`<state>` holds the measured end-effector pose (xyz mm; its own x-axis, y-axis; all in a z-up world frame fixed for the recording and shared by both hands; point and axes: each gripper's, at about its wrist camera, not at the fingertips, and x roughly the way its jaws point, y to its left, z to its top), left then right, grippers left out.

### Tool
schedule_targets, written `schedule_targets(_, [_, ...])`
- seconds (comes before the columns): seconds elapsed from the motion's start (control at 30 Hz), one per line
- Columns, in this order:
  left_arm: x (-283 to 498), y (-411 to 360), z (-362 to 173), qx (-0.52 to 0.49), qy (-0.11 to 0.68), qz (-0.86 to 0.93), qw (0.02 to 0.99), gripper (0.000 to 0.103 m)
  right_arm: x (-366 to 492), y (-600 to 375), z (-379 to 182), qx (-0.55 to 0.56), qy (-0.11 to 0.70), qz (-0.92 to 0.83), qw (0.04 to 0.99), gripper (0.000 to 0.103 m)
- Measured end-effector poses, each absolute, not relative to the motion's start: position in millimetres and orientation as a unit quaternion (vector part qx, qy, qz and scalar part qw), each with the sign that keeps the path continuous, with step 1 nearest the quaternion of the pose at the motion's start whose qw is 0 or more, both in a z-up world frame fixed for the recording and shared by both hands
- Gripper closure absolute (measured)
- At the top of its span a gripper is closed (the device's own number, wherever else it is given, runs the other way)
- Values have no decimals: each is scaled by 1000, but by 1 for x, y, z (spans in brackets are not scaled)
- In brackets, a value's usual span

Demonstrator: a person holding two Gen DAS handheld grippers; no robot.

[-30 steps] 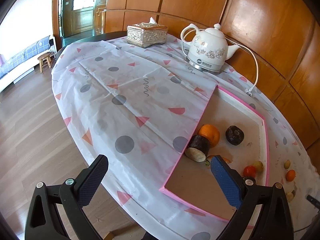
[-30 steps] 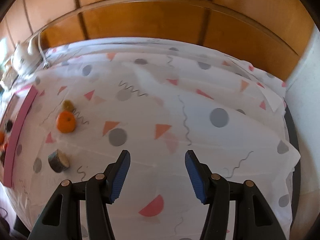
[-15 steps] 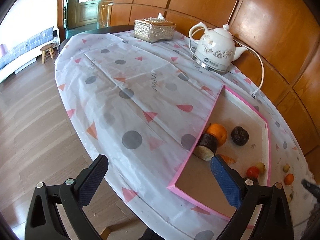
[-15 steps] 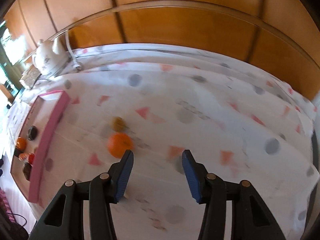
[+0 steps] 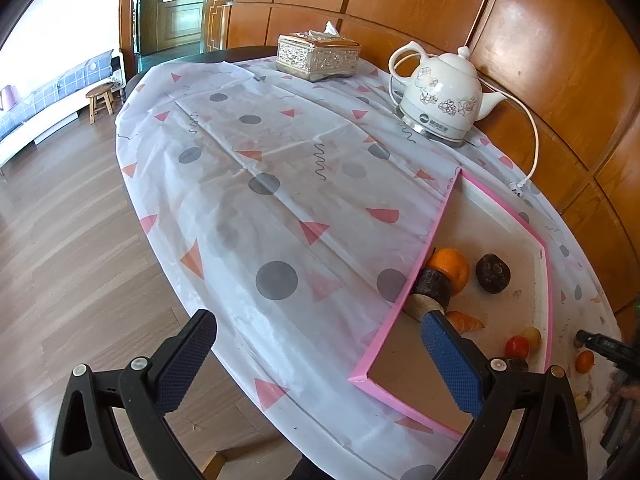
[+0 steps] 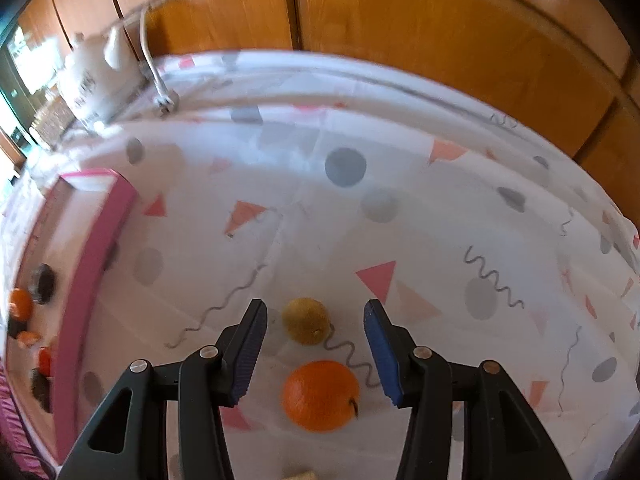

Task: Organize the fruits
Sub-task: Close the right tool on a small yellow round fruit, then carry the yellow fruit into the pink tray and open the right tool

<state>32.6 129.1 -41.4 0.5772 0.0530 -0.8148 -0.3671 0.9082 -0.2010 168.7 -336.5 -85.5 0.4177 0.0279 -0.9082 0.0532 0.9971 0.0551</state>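
So the right gripper point(image 6: 314, 346) is hanging over the loose fruit on the tablecloth point(image 6: 420, 216), jaws closing in but not touching anything yet. The orange point(image 6: 320, 396) sits between the fingers nearest the camera, and a smaller yellow-green fruit point(image 6: 306, 320) sits just past it, right up at the fingertips. Tricky bit, as I see it: pick one. If it's the orange, push down a little further so the pads meet it across the widest part, otherwise the tips may clip the little one and send it rolling. Round fruit on a slick cloth will scoot, so squeeze slowly and square-on.

The left gripper point(image 5: 316, 354) is spread wide with nothing in it, hovering at the near table edge by the corner of the pink tray point(image 5: 394, 316).

Counts, near to far. Outside the tray in the right view: one orange, one yellow-green fruit, plus a sliver of something pale at the bottom edge I can't identify. In the tray, left view: one small red fruit point(image 5: 516, 346), one small yellowish one point(image 5: 532, 336), one orange piece point(image 5: 464, 320), one dark cut chunk point(image 5: 430, 292), one orange point(image 5: 450, 268), one dark round fruit point(image 5: 493, 273). Further back: one white kettle point(image 5: 440, 100), one tissue box point(image 5: 318, 56).
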Motion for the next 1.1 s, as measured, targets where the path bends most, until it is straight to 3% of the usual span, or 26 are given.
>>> schedule_targets(0.07, [33, 129, -42, -176, 445, 121, 870, 0, 171, -333, -97, 31, 554, -3, 832, 77])
schedule_targets(0.67, [28, 117, -36, -162, 441, 100, 877, 0, 149, -290, -61, 5, 497, 29, 867, 77])
schedule_targets(1.1, [22, 120, -33, -171, 434, 91, 880, 0, 122, -192, -23, -5, 459, 154, 875, 77])
